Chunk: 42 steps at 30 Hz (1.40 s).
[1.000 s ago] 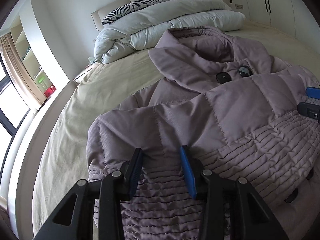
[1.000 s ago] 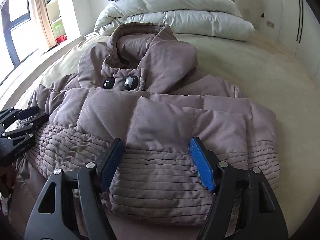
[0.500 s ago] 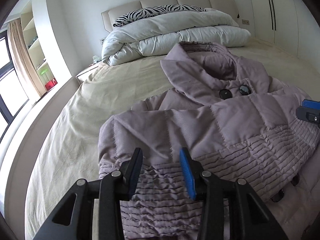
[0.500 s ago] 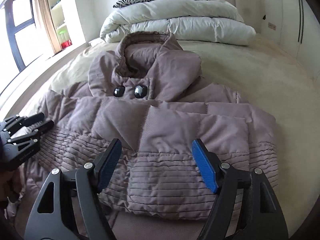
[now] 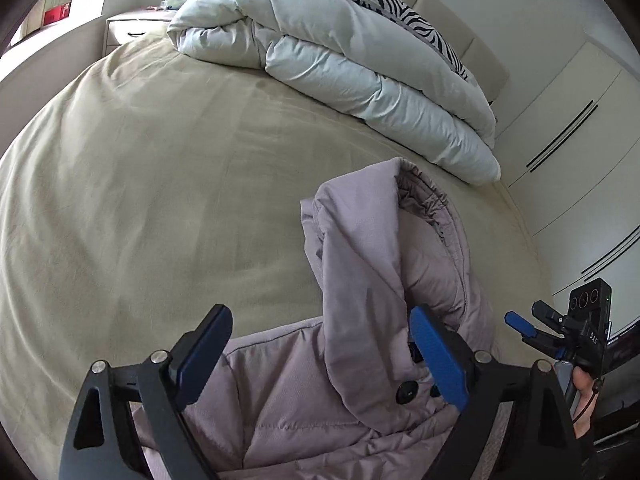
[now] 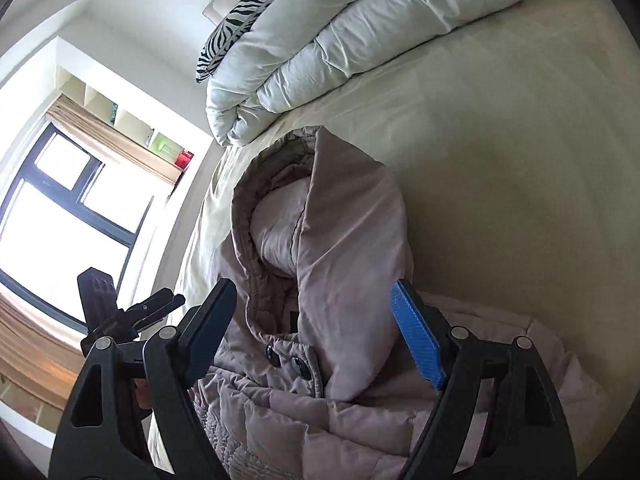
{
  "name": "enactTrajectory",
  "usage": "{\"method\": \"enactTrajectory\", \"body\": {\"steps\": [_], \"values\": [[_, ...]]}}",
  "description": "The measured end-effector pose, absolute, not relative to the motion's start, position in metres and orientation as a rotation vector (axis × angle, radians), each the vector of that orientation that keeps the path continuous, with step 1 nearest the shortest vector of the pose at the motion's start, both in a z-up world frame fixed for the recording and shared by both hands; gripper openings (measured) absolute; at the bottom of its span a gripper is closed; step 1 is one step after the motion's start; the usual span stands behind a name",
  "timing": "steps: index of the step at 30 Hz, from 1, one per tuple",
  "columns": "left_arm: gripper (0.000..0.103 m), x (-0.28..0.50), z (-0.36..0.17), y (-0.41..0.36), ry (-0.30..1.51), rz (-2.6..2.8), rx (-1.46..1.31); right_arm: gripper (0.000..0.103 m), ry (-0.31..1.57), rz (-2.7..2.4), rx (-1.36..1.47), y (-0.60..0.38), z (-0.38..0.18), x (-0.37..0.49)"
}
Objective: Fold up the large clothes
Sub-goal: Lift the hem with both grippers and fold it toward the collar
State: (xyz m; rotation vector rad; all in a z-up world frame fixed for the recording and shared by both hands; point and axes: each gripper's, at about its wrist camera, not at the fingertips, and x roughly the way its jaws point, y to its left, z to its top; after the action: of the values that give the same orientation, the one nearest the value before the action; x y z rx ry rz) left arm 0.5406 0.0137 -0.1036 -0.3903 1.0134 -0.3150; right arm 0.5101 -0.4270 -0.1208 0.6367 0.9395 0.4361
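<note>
The puffy mauve coat (image 5: 320, 408) lies spread on the bed (image 5: 140, 168), hood (image 6: 328, 216) toward the duvet (image 5: 340, 52), likely flattened for folding. Left gripper (image 5: 320, 364) and right gripper (image 6: 316, 332) hover over the hood's base, fingers apart and holding nothing, seemingly poised to take it.

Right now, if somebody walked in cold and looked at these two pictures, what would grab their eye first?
Probably the mauve padded coat lying on the beige bed, hood toward the headboard, dark buttons below the collar. Next, the left claw and right claw, both wide open above the coat and gripping nothing. Behind, a folded white duvet sits at the head of the bed with a zebra-print pillow behind it.
</note>
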Motion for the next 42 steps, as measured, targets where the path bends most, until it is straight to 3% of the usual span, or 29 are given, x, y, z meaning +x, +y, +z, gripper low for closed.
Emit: {"method": "enactTrajectory", "body": {"steps": [10,12,13,14,15,16,17,19,20,29,37,41,42], "values": [[0.092,0.620,-0.161,-0.019,1.204,-0.409,-0.399,0.079,1.066,0.446,0.785,-0.439,-0.191,0.626],[0.088,0.628,-0.169,-0.024,1.212,-0.425,-0.415,0.079,1.113,0.450,0.747,-0.426,-0.202,0.641],[0.079,0.631,-0.170,-0.025,1.211,-0.435,-0.428,0.071,1.127,0.439,0.713,-0.418,-0.205,0.646],[0.063,0.633,-0.171,-0.028,1.208,-0.449,-0.442,0.052,1.128,0.435,0.680,-0.411,-0.206,0.648],[0.053,0.634,-0.170,-0.031,1.208,-0.459,-0.445,0.045,1.123,0.437,0.657,-0.405,-0.204,0.652],[0.035,0.634,-0.167,-0.035,1.200,-0.466,-0.430,0.033,1.110,0.429,0.633,-0.401,-0.201,0.653],[0.025,0.630,-0.161,-0.039,1.184,-0.467,-0.393,0.030,1.097,0.429,0.604,-0.396,-0.197,0.652],[0.011,0.621,-0.148,-0.044,1.138,-0.462,-0.331,0.017,1.069,0.428,0.522,-0.385,-0.184,0.647],[0.008,0.614,-0.141,-0.042,1.109,-0.464,-0.332,0.013,1.049,0.429,0.487,-0.381,-0.176,0.642],[0.006,0.483,-0.068,-0.035,0.800,-0.543,-0.182,0.008,0.726,0.544,0.308,-0.377,-0.079,0.511],[0.008,0.364,-0.086,-0.044,0.788,-0.538,-0.107,0.007,0.715,0.562,0.319,-0.383,-0.100,0.372],[0.034,0.320,-0.112,-0.044,0.883,-0.501,-0.049,0.008,0.828,0.486,0.379,-0.393,-0.144,0.326],[0.036,0.310,-0.116,-0.042,0.902,-0.482,-0.033,0.008,0.843,0.459,0.391,-0.396,-0.152,0.316]]}}
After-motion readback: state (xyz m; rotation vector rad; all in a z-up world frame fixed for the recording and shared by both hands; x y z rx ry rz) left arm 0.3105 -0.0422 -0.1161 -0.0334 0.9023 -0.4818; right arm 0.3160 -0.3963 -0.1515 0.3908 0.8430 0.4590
